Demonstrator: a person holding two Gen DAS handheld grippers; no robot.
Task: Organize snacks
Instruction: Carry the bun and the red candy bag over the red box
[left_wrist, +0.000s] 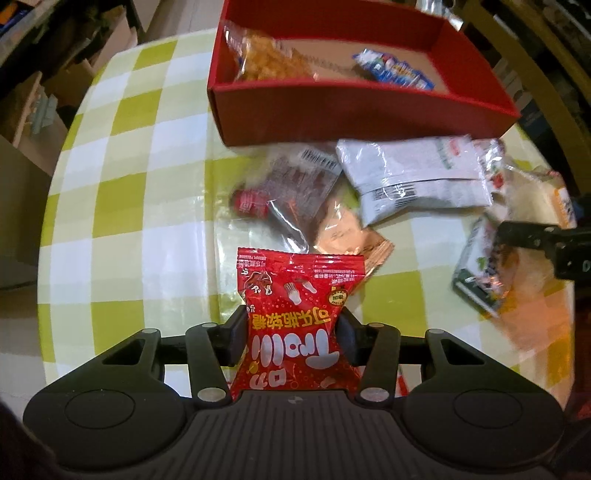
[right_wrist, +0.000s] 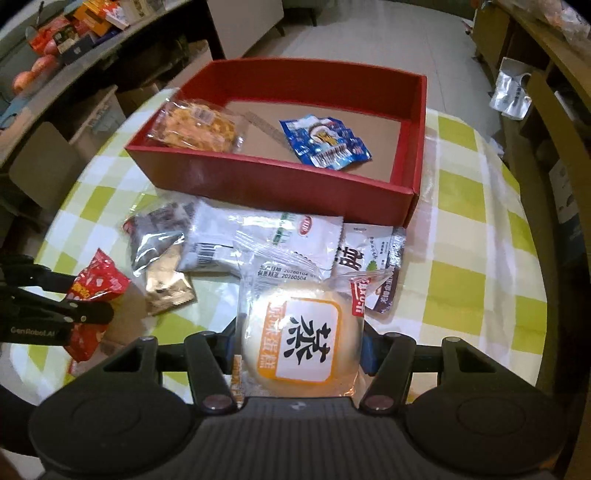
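Claw (left_wrist: 291, 332) fingertips hidden behind red candy packet (left_wrist: 295, 321).

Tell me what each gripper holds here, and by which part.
Left gripper: a red foil candy packet, pinched across its middle. Right gripper: a round white bun in a clear wrapper, gripped at its two sides.

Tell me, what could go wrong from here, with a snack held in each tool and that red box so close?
The left tool pinches the red candy bag only across its middle, so the slippery wrapper might slide out on the way. The right tool squeezes the round wrapped pastry, which looks soft and could get squashed. Both would probably head for the red box together, so they could bump each other or catch its near wall.
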